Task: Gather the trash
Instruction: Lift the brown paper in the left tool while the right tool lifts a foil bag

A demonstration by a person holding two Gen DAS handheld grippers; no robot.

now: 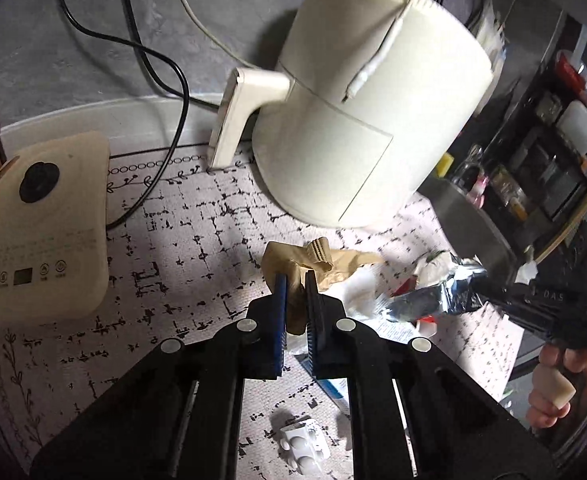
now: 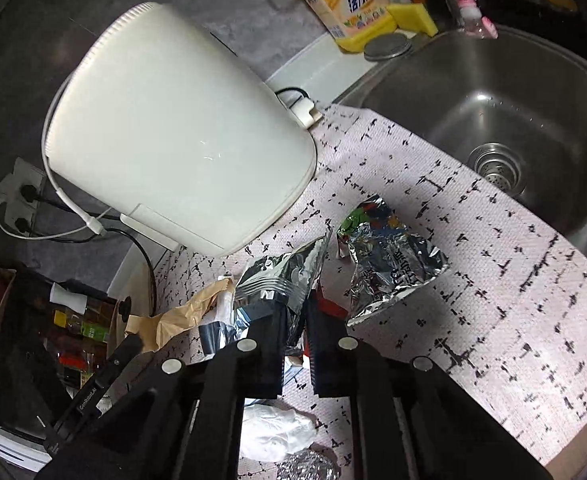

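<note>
My left gripper (image 1: 295, 280) is shut on a crumpled brown paper bag (image 1: 317, 262) and holds it above the patterned mat (image 1: 181, 240). My right gripper (image 2: 297, 312) is shut on a silver foil snack bag (image 2: 281, 276); in the left wrist view that bag (image 1: 433, 296) hangs from the right gripper. A second crumpled foil wrapper (image 2: 389, 264) lies on the mat (image 2: 493, 280) just right of it. The brown bag (image 2: 181, 312) also shows to the left in the right wrist view. A white tissue wad (image 2: 273, 436) and a foil ball (image 2: 309, 470) lie below my right gripper.
A white air fryer (image 1: 357, 112) stands behind the trash. A cream appliance (image 1: 41, 228) sits at the left, with black cords (image 1: 161, 80). A steel sink (image 2: 493, 112) is at the right with a yellow detergent bottle (image 2: 345, 0). A white plastic piece (image 1: 303, 444) lies near.
</note>
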